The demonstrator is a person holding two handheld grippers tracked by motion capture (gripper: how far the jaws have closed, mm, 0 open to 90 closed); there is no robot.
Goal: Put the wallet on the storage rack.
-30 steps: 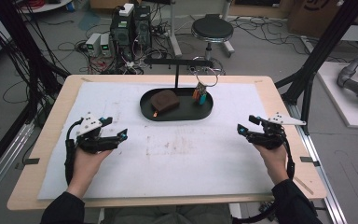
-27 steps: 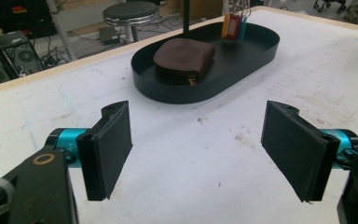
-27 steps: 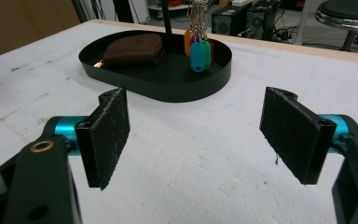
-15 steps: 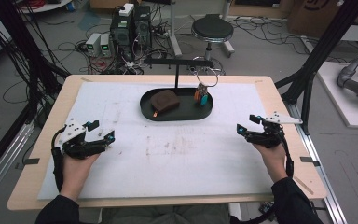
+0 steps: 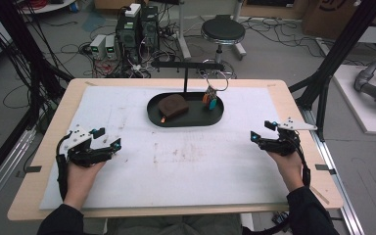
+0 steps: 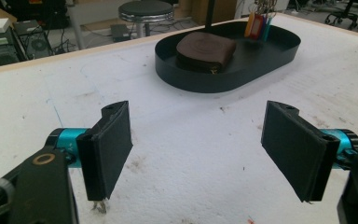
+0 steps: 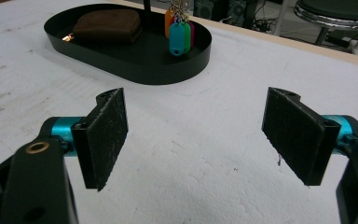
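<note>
— Where's the wallet, and how does it lie?

— The brown wallet lies flat in the left half of the black oval tray, at the far middle of the table. In the high view its long axis runs roughly along the tray's, left to right, slightly slanted. A small metal bit glints at its near edge. It looks like soft leather with rounded corners.

— And beside it?

— A bunch of coloured key tags, orange and teal among them, hangs from a black T-shaped stand that rises from the tray.

— The grippers?

— Both well short of the tray, empty. The left gripper sits near the table's left edge, jaws spread wide; the right gripper near the right edge, jaws likewise wide apart. Their pads look rough and black.

— The surface?

— A white, scuffed, grainy sheet over a pale wooden top. Beyond it, a grey floor with tangled cables, computer boxes and a round stool.
</note>
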